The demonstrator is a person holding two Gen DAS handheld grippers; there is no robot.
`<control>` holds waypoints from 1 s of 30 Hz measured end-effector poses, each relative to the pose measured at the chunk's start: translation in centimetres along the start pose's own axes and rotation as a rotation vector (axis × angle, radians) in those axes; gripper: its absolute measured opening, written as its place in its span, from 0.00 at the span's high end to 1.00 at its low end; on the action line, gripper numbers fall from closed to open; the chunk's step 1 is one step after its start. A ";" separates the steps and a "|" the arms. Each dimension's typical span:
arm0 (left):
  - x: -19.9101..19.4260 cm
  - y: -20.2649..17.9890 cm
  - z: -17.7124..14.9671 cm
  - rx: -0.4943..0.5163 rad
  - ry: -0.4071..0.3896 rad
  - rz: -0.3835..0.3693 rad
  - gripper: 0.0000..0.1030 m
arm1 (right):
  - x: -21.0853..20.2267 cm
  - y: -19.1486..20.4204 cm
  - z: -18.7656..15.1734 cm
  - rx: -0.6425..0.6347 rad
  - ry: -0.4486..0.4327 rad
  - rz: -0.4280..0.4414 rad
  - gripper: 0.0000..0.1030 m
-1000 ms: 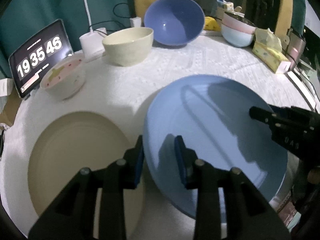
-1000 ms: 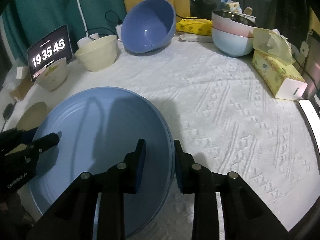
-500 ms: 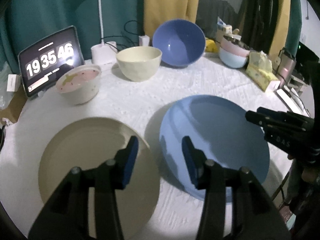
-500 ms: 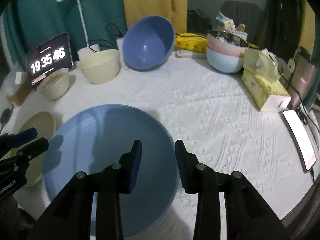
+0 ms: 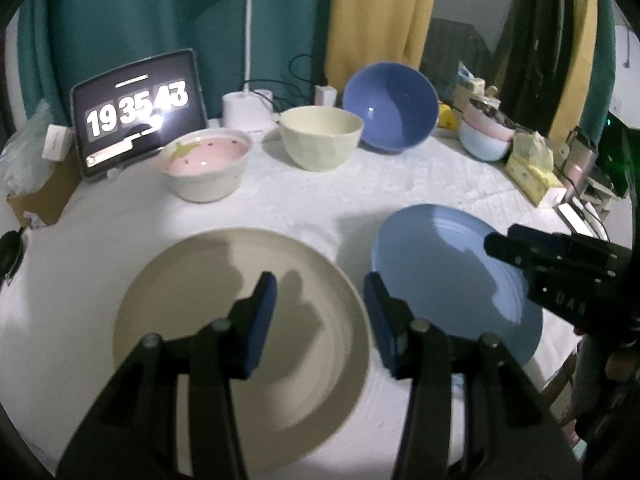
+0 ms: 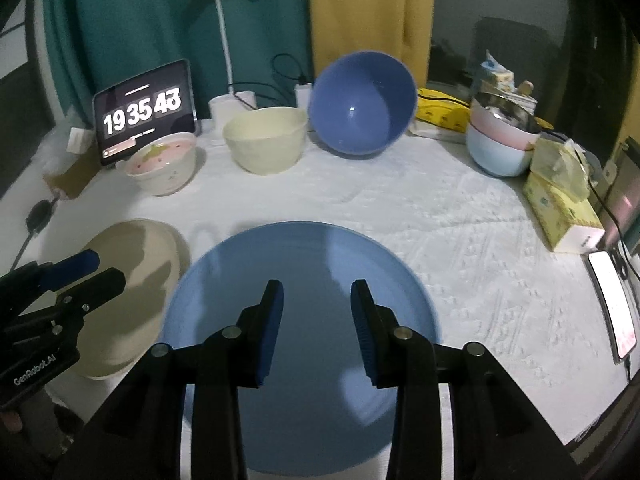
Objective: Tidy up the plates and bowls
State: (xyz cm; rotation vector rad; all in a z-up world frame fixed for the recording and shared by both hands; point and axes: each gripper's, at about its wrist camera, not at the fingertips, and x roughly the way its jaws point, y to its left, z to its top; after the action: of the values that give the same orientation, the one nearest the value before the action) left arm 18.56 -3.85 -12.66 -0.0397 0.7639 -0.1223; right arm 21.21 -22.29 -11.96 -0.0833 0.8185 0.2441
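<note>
- My left tool (image 5: 320, 292) hung above the beige plate (image 5: 192, 304), its jaws parted and empty, having just been opening.
- My right tool (image 6: 316, 300) hung over the blue plate (image 6: 304, 256), jaws likewise apart with nothing between them.
- Both plates lay flat, side by side, on the white tabletop (image 6: 460, 248).
- Three bowls (image 5: 320, 140) stood behind.
</note>
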 end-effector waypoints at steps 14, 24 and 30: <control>-0.6 4.9 -0.9 -0.076 -0.008 0.047 0.54 | 1.2 4.7 1.0 -0.064 0.020 0.070 0.64; -0.4 8.4 -1.7 -0.131 -0.004 0.083 0.54 | 2.7 8.4 1.7 -0.141 0.042 0.117 0.64; -0.3 10.0 -2.1 -0.167 -0.002 0.103 0.54 | 3.9 10.5 2.0 -0.178 0.064 0.142 0.64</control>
State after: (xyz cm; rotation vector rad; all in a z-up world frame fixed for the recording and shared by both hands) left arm 17.89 6.11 -14.77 -0.1591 0.7708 0.0396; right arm 22.60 -11.08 -13.24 -0.2010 0.8666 0.4498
